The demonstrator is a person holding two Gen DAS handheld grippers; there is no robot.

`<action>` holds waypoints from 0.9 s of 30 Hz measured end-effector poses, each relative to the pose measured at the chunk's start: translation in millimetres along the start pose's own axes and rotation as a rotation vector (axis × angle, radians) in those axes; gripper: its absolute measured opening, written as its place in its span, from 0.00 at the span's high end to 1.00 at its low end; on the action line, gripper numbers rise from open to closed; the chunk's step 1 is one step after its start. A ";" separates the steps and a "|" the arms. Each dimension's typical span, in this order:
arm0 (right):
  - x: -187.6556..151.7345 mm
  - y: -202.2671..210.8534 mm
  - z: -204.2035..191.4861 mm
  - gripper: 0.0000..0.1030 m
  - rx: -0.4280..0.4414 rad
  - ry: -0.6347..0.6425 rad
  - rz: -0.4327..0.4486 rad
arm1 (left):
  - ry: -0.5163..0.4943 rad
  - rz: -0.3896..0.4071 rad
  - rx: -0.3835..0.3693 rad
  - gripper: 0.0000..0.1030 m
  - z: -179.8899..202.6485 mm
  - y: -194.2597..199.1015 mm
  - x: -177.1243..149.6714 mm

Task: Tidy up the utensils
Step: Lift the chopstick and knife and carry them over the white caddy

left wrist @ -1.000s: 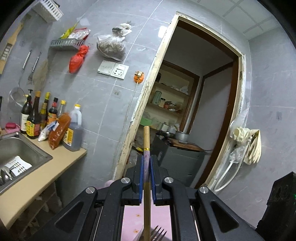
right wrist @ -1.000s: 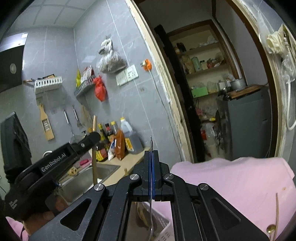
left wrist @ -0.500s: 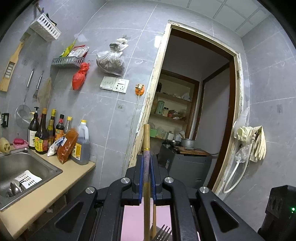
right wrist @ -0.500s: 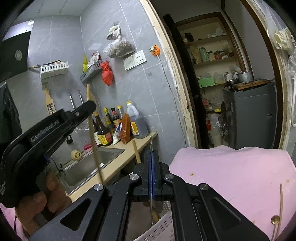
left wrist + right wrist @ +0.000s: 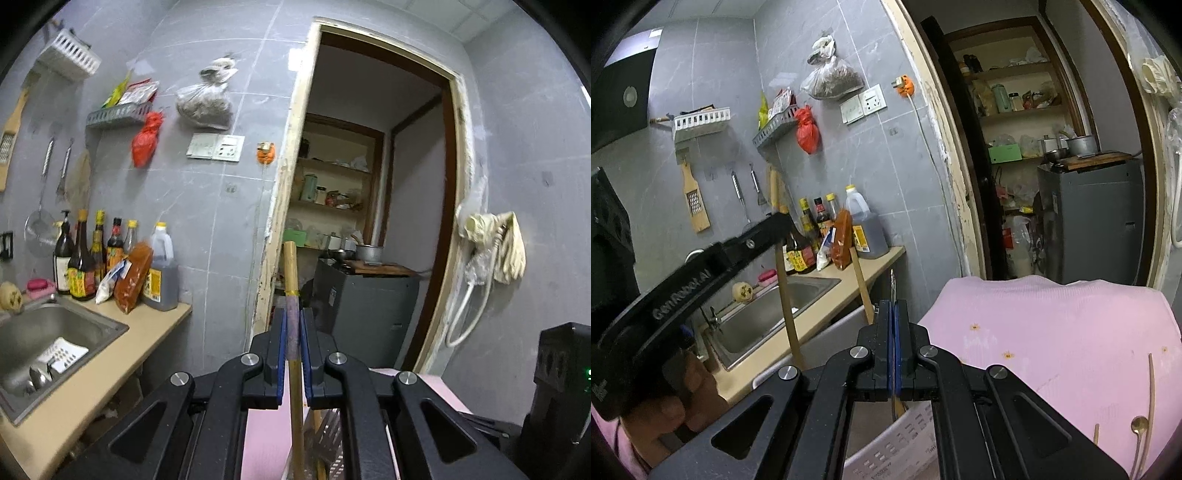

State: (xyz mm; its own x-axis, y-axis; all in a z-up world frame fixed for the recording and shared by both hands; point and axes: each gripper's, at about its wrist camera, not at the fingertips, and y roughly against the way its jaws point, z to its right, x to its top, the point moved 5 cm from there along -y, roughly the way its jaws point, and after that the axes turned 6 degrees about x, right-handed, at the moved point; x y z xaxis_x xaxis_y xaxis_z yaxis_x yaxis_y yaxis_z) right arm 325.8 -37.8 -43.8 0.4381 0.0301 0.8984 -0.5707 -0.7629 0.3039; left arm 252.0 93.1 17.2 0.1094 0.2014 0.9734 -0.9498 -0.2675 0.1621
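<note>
My left gripper (image 5: 292, 325) is shut on a wooden chopstick (image 5: 291, 280) with a purple band, held upright. It also shows in the right wrist view (image 5: 775, 225), with the chopstick (image 5: 788, 314) hanging below it over the white basket (image 5: 897, 446). My right gripper (image 5: 894, 321) is shut on a thin metal utensil (image 5: 893, 284) whose end sticks up past the pads. A second wooden stick (image 5: 862, 288) stands in the basket. A fork's tines (image 5: 328, 435) show below the left gripper. A gold spoon (image 5: 1139, 424) and thin sticks lie on the pink cloth (image 5: 1052, 332).
A steel sink (image 5: 768, 317) sits in a beige counter (image 5: 92, 380) at the left, with several bottles (image 5: 92, 254) against the tiled wall. A doorway (image 5: 369, 221) with shelves and a grey cabinet (image 5: 1089, 218) lies ahead.
My left gripper has lowered the chopstick toward the basket. The right wrist view has dropped and moved closer over the basket and pink cloth. Both grips are unchanged.
</note>
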 end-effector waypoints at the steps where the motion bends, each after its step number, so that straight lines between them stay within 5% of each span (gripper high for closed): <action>1: -0.4 -0.2 -0.3 0.99 -0.002 0.003 -0.004 | -0.012 -0.004 -0.008 0.92 0.6 1.1 1.2; 13: -4.8 8.0 -6.0 0.98 -0.014 0.036 -0.026 | 0.027 0.012 -0.013 0.93 1.4 7.2 8.4; 21: -6.5 19.2 -6.2 0.98 -0.030 0.018 -0.029 | 0.002 -0.060 -0.021 0.92 0.3 7.6 -4.5; 23: -6.1 23.7 -4.0 0.98 -0.044 0.008 -0.025 | 0.000 -0.078 -0.023 0.89 0.6 9.4 -7.0; 27: -5.3 36.2 3.6 0.97 -0.076 -0.018 -0.015 | 0.002 -0.107 -0.033 0.59 1.7 14.2 -12.7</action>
State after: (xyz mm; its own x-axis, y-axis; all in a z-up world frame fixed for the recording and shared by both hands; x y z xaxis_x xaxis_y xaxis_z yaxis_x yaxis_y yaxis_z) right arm 305.4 -67.9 -38.7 0.4589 0.0295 0.8880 -0.6144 -0.7114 0.3411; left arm 237.6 85.1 7.5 0.2096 0.2293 0.9505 -0.9421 -0.2129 0.2592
